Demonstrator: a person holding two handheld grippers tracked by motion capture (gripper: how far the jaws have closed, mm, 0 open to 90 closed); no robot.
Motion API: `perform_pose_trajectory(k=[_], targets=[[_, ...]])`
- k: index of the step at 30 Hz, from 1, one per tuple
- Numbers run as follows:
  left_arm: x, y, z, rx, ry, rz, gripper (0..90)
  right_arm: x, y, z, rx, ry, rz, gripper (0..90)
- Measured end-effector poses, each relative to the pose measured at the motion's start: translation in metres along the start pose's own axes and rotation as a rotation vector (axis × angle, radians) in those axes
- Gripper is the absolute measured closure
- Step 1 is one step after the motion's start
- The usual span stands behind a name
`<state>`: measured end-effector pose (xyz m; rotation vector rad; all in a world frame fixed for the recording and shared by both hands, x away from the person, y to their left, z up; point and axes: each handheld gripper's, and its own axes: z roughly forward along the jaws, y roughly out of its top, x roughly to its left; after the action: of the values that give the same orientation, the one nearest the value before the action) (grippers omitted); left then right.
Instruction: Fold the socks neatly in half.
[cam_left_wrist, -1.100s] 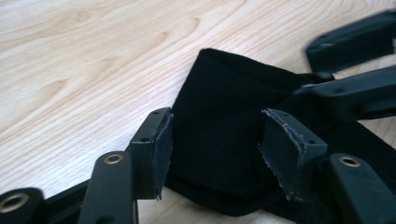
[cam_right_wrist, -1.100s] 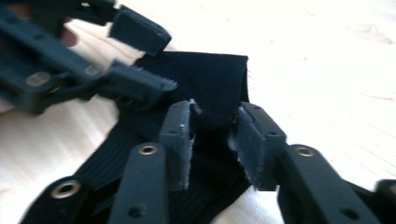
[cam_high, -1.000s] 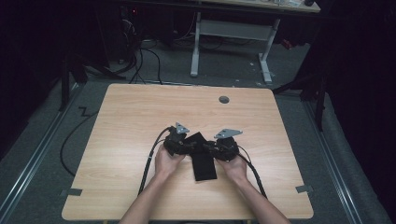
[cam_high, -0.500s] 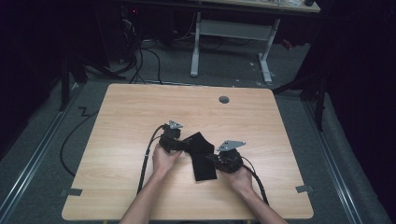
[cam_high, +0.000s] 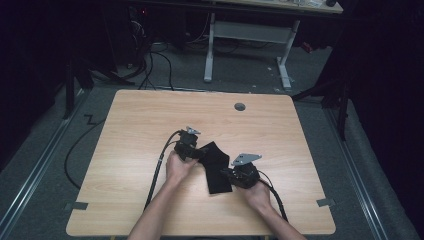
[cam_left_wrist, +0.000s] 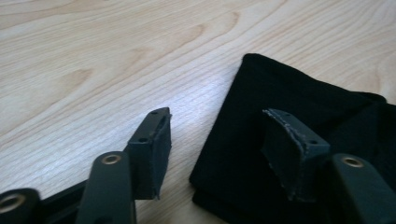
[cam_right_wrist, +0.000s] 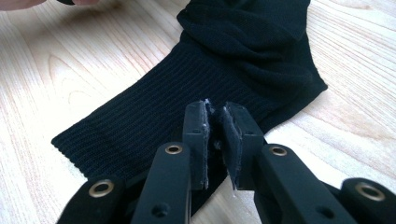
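A black ribbed sock (cam_high: 215, 167) lies bent on the wooden table (cam_high: 140, 125), between the person's two hands. My left gripper (cam_high: 201, 152) is open at its upper left end, and its jaws have just been closing a little. In the left gripper view one pad (cam_left_wrist: 152, 140) hangs over bare wood and the other over the sock (cam_left_wrist: 289, 88). My right gripper (cam_high: 228, 173) sits at the sock's right edge. Its jaws have just been closing. They (cam_right_wrist: 215, 112) stand nearly together, pinching the edge of the ribbed sock (cam_right_wrist: 154, 112).
A round grommet hole (cam_high: 240, 106) sits near the table's far edge. Grey tape marks (cam_high: 76, 205) (cam_high: 325, 202) lie by the front corners. Cables trail from both grippers toward the near edge. A white desk frame (cam_high: 245, 30) stands on the floor beyond.
The right gripper has moved toward the near right and sunk onto the sock's edge, jaws drawn together. The sock has gone from a flat strip to a bent shape. The left hand stayed put.
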<state>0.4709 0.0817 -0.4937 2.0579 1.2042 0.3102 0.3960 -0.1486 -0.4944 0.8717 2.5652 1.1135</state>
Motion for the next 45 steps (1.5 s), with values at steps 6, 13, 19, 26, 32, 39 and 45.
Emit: perform_pose_trajectory(k=[6,13,19,26,32,39,45], targets=[[-0.001,-0.001,-0.002,0.014,-0.014,0.031,46.9,-0.002,0.000,0.003,0.006,0.004,0.008,79.4],[0.001,-0.001,-0.003,0.021,-0.052,0.036,61.7,-0.001,0.001,0.004,0.008,-0.002,0.000,79.4],[0.004,-0.002,-0.003,0.010,-0.077,0.018,74.4,-0.001,0.002,0.004,0.009,-0.004,-0.003,79.3],[0.004,-0.001,-0.009,-0.014,-0.066,0.026,81.7,-0.001,0.004,0.006,0.011,-0.009,-0.010,79.0],[0.001,0.001,-0.017,-0.051,-0.060,0.060,82.4,0.001,0.005,0.006,0.012,-0.008,-0.002,78.8],[-0.005,0.002,-0.029,-0.092,-0.057,0.114,82.5,0.000,0.012,-0.001,-0.020,0.007,0.010,81.9],[-0.008,0.001,-0.034,-0.112,-0.069,0.138,82.6,0.001,0.023,-0.001,-0.041,0.018,0.019,84.3]])
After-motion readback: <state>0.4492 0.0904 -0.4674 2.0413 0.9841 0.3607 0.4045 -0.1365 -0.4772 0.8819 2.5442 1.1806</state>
